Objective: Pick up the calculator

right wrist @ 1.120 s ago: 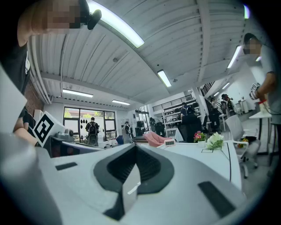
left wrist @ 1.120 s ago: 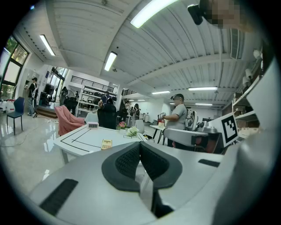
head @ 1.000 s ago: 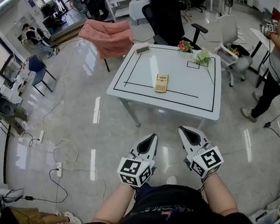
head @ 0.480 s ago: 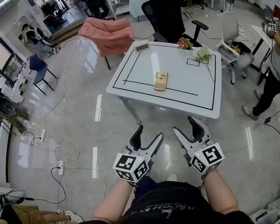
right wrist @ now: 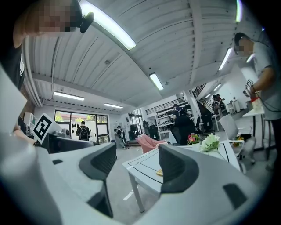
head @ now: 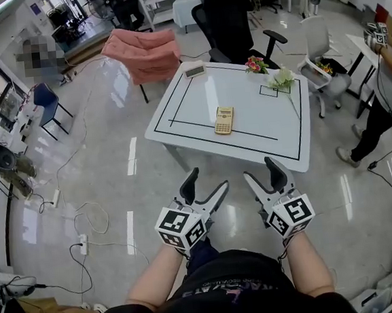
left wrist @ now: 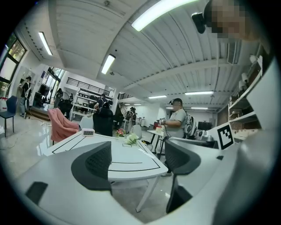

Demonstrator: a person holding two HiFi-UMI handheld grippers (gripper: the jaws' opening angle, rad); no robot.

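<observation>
Calculator (head: 224,120) lies on the table (head: 276,135) at upper centre, well apart from the left tongs (head: 207,180) and right tongs (head: 261,169) below, whose jaws have just been opening and stand spread and empty, presumably readied for the reach.

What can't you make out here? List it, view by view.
- Calculator: keys and display too small in the head view; in the right gripper view, the right gripper, jaws just opening and empty, hides all but its corner.
- Small device at the table edge: screen too small.
- Person: cut off by head view's right edge.

One calculator (head: 224,120), one table (head: 198,98), two hand-held grippers (head: 207,180) (head: 261,168).
</observation>
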